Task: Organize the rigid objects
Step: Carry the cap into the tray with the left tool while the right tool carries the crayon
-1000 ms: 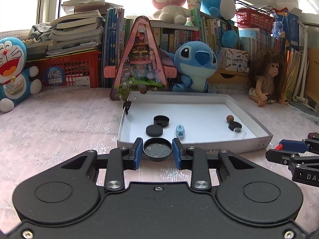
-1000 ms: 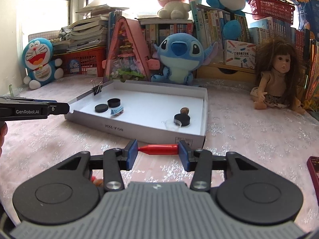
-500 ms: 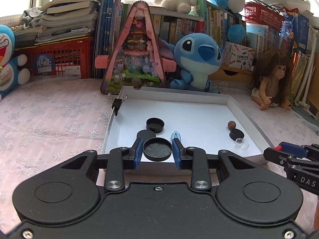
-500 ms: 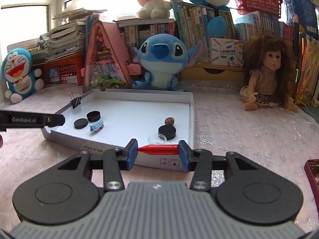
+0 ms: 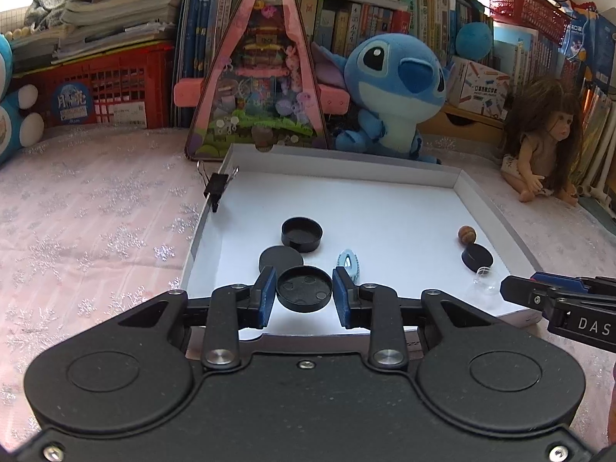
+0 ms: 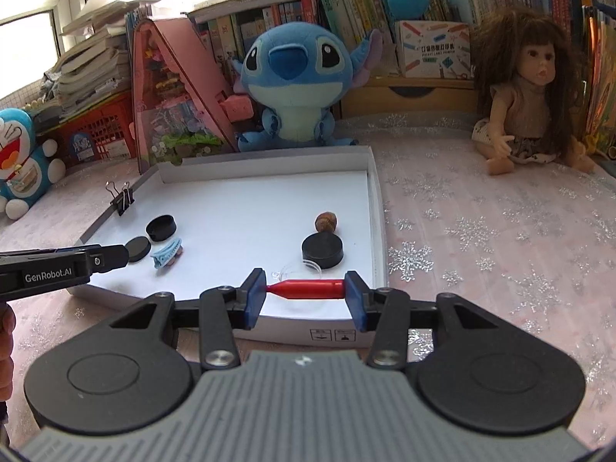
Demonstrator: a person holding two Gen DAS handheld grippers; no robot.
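Observation:
My left gripper [image 5: 304,294] is shut on a round black cap [image 5: 304,288], held over the near left part of the white tray [image 5: 346,171]. My right gripper [image 6: 305,294] is shut on a red cylinder [image 6: 308,289], held crosswise over the tray's near right edge [image 6: 308,333]. In the tray lie a black cap [image 5: 301,234], a flat black disc [image 5: 280,258], a light blue hair clip [image 5: 348,263], a black puck [image 5: 476,258], a brown nut [image 5: 466,234] and a clear lid [image 5: 483,281].
A binder clip [image 5: 215,186] grips the tray's left wall. Behind the tray stand a pink triangular toy house [image 5: 261,77], a blue plush [image 5: 392,88] and a doll [image 5: 543,146]. Books and red baskets line the back. A pink snowflake cloth covers the table.
Both grippers have moved forward over the tray with their objects still held. The tray looks closer and larger in both views.

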